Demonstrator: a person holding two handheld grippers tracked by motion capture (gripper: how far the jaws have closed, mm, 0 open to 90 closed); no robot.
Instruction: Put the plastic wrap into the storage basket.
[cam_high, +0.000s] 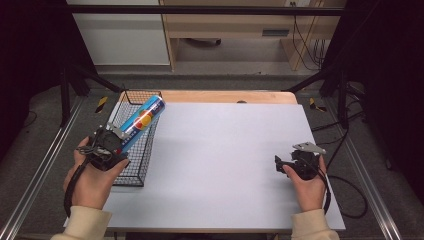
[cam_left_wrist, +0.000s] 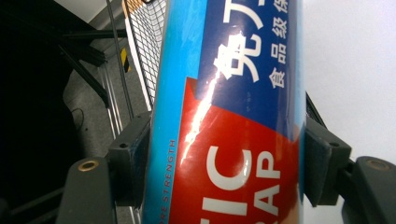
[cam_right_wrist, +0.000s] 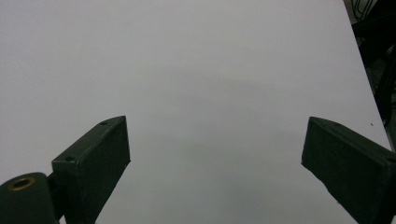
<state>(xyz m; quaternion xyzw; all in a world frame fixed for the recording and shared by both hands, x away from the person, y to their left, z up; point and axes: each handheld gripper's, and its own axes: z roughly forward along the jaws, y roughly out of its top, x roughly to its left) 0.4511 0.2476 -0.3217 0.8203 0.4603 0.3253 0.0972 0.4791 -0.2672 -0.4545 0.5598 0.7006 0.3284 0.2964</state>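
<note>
Your blue plastic-wrap box (cam_high: 141, 120) is long and slim, with a red panel, white lettering and an orange-yellow spot. It tilts up and away, raised above the black wire basket (cam_high: 131, 176) at the table's left edge, its near end clamped.

We see a white desk (cam_high: 220, 150) with a strip of bare wood along its far edge. A black wire basket (cam_high: 131, 170) stands on the left part of it. Behind the desk there is a wooden cabinet (cam_high: 225, 30), and beside it a white panel (cam_high: 122, 37). Black cables (cam_high: 305, 40) hang at the right, and another cable (cam_high: 352, 195) lies on the grey floor.
</note>
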